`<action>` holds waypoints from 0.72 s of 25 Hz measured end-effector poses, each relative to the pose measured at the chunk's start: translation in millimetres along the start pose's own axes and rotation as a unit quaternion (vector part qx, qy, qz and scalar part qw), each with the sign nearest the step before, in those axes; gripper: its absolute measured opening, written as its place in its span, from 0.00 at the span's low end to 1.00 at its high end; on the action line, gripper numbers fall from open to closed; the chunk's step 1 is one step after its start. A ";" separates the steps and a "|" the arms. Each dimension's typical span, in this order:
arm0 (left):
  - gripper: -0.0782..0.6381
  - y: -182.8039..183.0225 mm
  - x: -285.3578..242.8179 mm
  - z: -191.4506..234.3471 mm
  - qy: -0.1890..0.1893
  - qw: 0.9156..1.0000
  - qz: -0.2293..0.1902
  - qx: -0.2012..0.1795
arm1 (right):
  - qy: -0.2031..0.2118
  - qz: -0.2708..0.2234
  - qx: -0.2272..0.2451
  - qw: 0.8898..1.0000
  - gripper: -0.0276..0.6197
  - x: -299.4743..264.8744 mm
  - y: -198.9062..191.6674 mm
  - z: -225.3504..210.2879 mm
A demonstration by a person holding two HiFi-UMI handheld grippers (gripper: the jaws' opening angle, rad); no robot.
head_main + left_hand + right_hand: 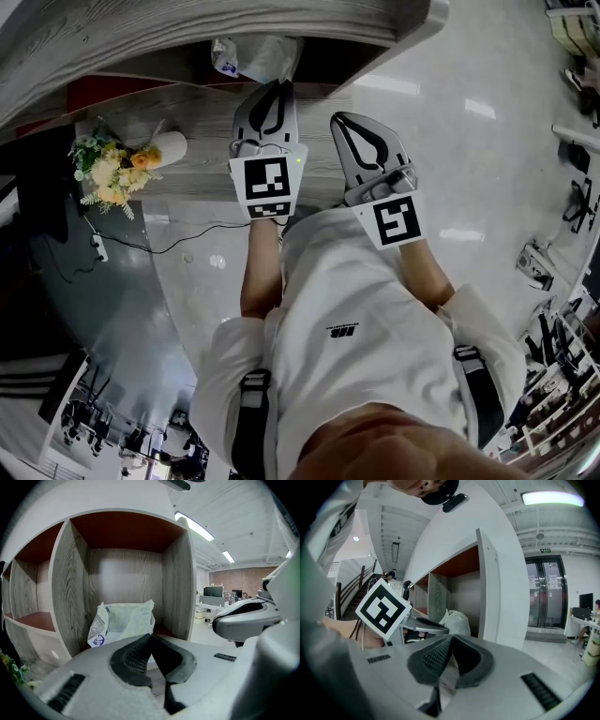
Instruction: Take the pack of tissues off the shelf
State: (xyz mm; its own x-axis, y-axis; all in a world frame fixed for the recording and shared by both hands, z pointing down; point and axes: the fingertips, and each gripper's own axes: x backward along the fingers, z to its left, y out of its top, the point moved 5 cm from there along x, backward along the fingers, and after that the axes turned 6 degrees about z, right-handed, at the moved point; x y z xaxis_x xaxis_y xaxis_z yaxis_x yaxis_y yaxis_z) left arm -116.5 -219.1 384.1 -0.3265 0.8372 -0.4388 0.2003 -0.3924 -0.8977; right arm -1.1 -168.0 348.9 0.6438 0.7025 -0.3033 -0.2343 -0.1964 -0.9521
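The left hand-held gripper (151,637) points at the shelf (61,583), its jaws pressed together on nothing. The right hand-held gripper (452,638), just beside it, is likewise closed and empty. The pack of tissues (123,622) stands in the end compartment, probably leaning against the back wall. This looks like the approach step. Next, the left jaws must part, then advance around the pack.

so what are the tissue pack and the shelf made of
Tissue pack: looks like thin plastic film, pale with a printed blue logo; its edges crinkle and sag. Shelf: grey wood-grain panels, matt, likely laminate board rather than solid wood; the compartment ceiling is plain reddish-brown.
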 end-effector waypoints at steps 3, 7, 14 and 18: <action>0.15 -1.1 7.4 -4.8 -0.003 1.000 -0.001 -0.003 | -0.004 -0.002 -0.001 1.000 0.08 6.4 -1.0 3.2; 0.15 -4.7 18.3 -10.9 -0.006 1.000 -0.002 -0.007 | -0.011 -0.004 0.000 1.000 0.08 16.1 -2.7 7.7; 0.15 -13.9 38.3 -20.2 -0.014 1.000 0.000 -0.018 | -0.023 -0.007 -0.003 1.000 0.08 31.2 -7.2 20.2; 0.15 -20.2 48.6 -22.9 -0.018 1.000 0.001 -0.023 | -0.028 -0.006 -0.006 1.000 0.08 36.1 -10.7 29.9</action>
State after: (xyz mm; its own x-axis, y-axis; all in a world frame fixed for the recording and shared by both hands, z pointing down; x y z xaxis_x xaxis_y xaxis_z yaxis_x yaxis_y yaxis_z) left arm -115.3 -161.8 381.9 -0.3589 0.8216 -0.4428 0.2433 -0.3757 -0.8942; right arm 2.8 -120.1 349.4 0.6055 0.7415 -0.2888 -0.2180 -0.1944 -0.9564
